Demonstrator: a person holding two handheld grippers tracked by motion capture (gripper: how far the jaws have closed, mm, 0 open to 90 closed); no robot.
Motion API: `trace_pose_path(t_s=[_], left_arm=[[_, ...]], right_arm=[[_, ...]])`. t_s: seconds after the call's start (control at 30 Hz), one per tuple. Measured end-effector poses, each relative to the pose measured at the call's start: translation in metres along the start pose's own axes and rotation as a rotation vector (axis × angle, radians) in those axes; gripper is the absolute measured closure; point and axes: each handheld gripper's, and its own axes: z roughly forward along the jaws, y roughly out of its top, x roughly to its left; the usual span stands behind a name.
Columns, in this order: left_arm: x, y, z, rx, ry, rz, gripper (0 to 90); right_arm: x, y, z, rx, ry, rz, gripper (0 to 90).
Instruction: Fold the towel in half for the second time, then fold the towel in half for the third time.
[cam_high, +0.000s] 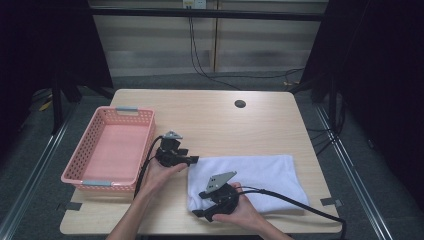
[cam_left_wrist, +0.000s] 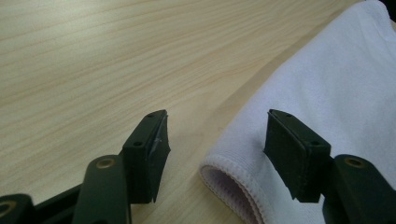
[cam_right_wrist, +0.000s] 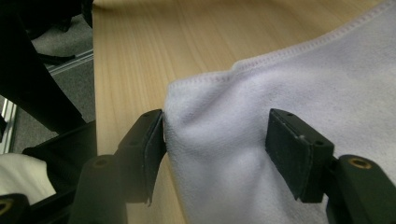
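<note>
your white towel (cam_high: 250, 182) lies folded flat at the lower right of the high view, on the wooden table (cam_high: 215, 120); your left gripper (cam_high: 192, 160) sits at its upper left corner and your right gripper (cam_high: 202, 214) at its lower left corner; both stand well open with nothing clamped, the cloth merely lying between the pads; close now and you may catch just the top layer, or nip the hem alone, since the left pads straddle the folded edge with one jaw over bare wood; the fold would then fall open on lifting; the left gripper view shows the doubled, stitched edge (cam_left_wrist: 233, 186); the high view shows the pink basket (cam_high: 80, 172) at the left instead.
</note>
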Motion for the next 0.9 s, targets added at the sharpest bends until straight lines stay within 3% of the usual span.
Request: trace_pose_path(t_s=[0.17, 0.3, 0.33, 0.4, 0.47, 0.6, 0.67, 0.83, 0.9], left_arm=[[-0.001, -0.003, 0.004, 0.025, 0.016, 0.013, 36.7], [0.0, -0.004, 0.007, 0.034, 0.017, 0.007, 35.9], [0.002, -0.005, 0.007, 0.032, 0.02, -0.004, 35.1], [0.004, -0.007, 0.006, 0.033, 0.021, -0.007, 34.9], [0.006, -0.009, 0.005, 0.028, 0.031, -0.019, 34.2], [0.009, -0.011, 0.004, 0.031, 0.034, -0.02, 32.3], [0.009, -0.011, 0.004, 0.029, 0.046, -0.027, 31.8], [0.006, -0.012, 0.008, 0.024, 0.052, -0.014, 30.2], [0.005, -0.012, 0.008, 0.029, 0.041, 0.0, 35.6]], right_arm=[[0.008, -0.005, 0.003, -0.032, -0.055, -0.036, 38.0], [0.009, -0.006, 0.003, -0.033, -0.063, -0.055, 38.6], [0.012, -0.007, 0.004, -0.029, -0.087, -0.092, 39.4], [0.013, -0.007, 0.004, -0.03, -0.094, -0.1, 39.6], [0.017, -0.006, 0.005, -0.014, -0.131, -0.133, 42.0], [0.018, -0.006, 0.006, -0.007, -0.149, -0.135, 47.1], [0.015, -0.005, 0.004, -0.008, -0.171, -0.135, 58.9], [0.015, -0.005, 0.004, -0.011, -0.206, -0.111, 68.4], [0.012, -0.004, 0.003, -0.01, -0.2, -0.097, 72.3]])
